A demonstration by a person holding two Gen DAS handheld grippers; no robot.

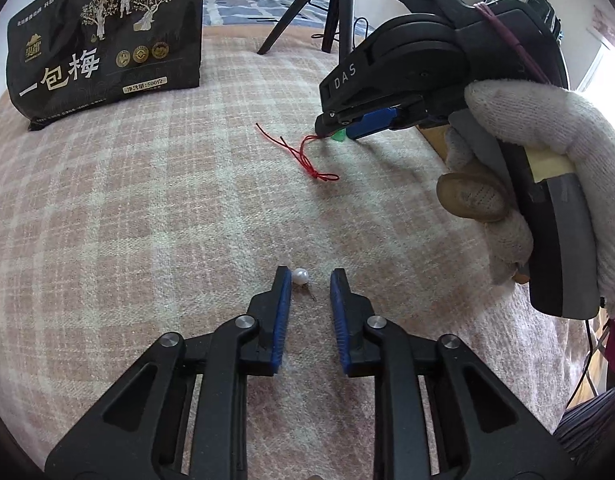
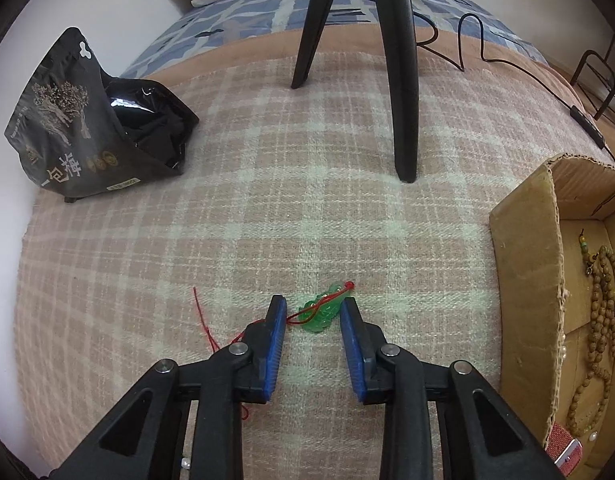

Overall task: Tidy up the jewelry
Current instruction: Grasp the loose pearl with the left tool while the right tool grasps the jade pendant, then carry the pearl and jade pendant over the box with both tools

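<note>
A white pearl earring (image 1: 300, 277) with a small metal post lies on the plaid blanket, between the tips of my open left gripper (image 1: 310, 280), close to the left finger. A green jade pendant (image 2: 321, 310) on a red cord (image 2: 205, 320) lies between the tips of my open right gripper (image 2: 313, 307), near the right finger. In the left wrist view the right gripper (image 1: 335, 130) is held by a gloved hand (image 1: 547, 184) low over the pendant (image 1: 338, 137), with the red cord (image 1: 303, 156) trailing left.
A cardboard box (image 2: 527, 280) at the right holds wooden bead strands (image 2: 603, 304) and other jewelry. A black snack bag (image 1: 103, 36) stands at the far left. Black tripod legs (image 2: 401, 80) stand on the blanket behind. A black cable (image 2: 507, 60) runs at the back right.
</note>
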